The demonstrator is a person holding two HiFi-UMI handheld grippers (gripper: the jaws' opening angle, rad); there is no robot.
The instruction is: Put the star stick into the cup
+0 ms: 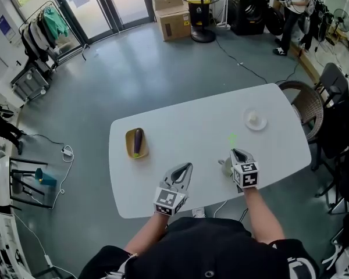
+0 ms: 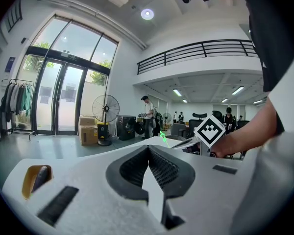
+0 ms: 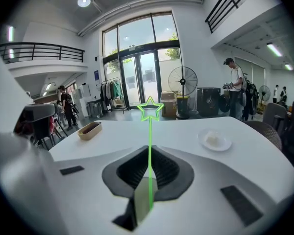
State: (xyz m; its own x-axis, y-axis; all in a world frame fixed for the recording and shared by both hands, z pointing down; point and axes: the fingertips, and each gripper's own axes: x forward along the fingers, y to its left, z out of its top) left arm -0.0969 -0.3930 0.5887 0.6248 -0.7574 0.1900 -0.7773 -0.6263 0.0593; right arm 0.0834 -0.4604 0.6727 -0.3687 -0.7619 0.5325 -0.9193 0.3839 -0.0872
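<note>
Right gripper (image 3: 149,152) grips the star stick (image 3: 149,131) upright at lower right; insertion remains, cup (image 1: 225,167) just beside (left gripper (image 2: 148,149) closed, empty)

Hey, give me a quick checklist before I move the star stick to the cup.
1. Star stick clamped in the right gripper: ok.
2. Stick in line with the jaws, star end forward: ok.
3. Left gripper shut, empty, apart from the right: ok.
4. Cup, the grey thing just left of the right gripper, opening free: cannot tell, mostly hidden.
5. Plate and yellow dish off the path: ok.
</note>
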